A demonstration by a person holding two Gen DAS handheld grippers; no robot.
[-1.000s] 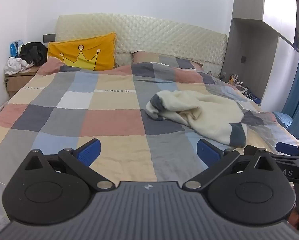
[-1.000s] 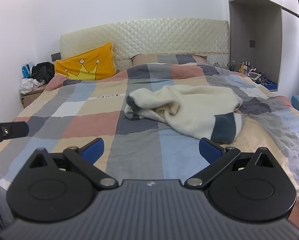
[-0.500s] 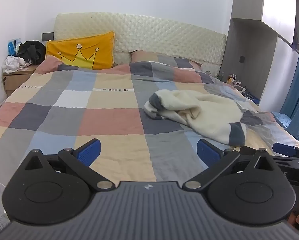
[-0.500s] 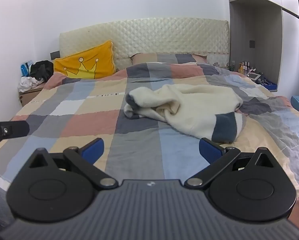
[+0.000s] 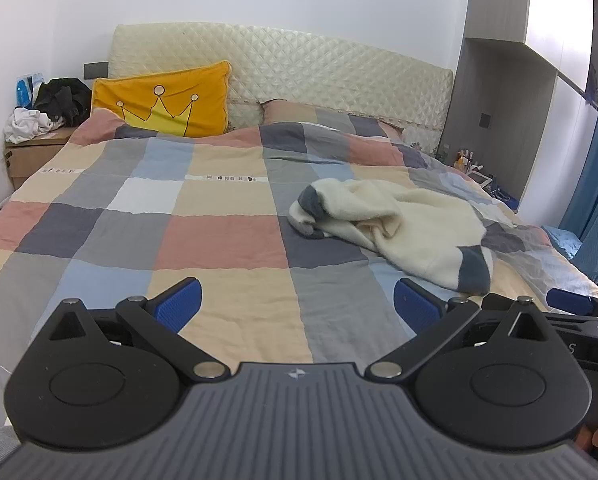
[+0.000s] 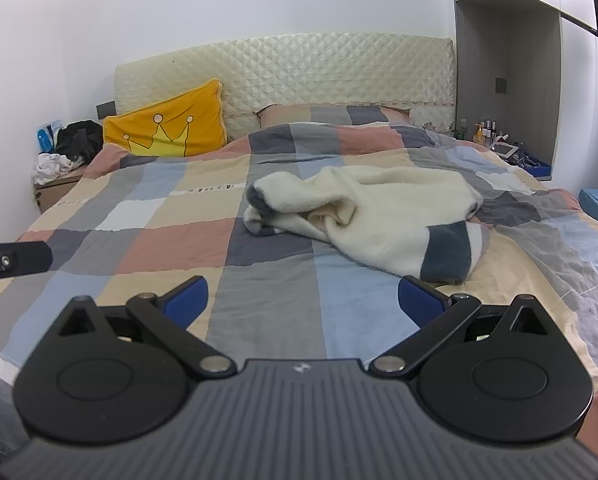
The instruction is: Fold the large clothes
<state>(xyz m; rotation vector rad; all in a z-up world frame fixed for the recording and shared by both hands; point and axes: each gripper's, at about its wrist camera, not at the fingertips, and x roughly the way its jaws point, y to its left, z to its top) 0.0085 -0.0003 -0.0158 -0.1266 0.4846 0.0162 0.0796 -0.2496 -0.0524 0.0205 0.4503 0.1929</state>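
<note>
1. Both views have crept a bit closer to the bed since a second ago, nothing else shifted.
2. Left gripper [image 5: 297, 306] and right gripper [image 6: 303, 300] hang spread wide with nothing between the jaws, low in frame over the checked duvet [image 6: 171, 240].
3. Cream fleece garment [image 6: 379, 216] lies crumpled right of centre, untouched.
4. Yellow crown pillow [image 5: 163, 100] sits upper left.
5. Folding hasn't started; spreading it flat looks like step one.
</note>
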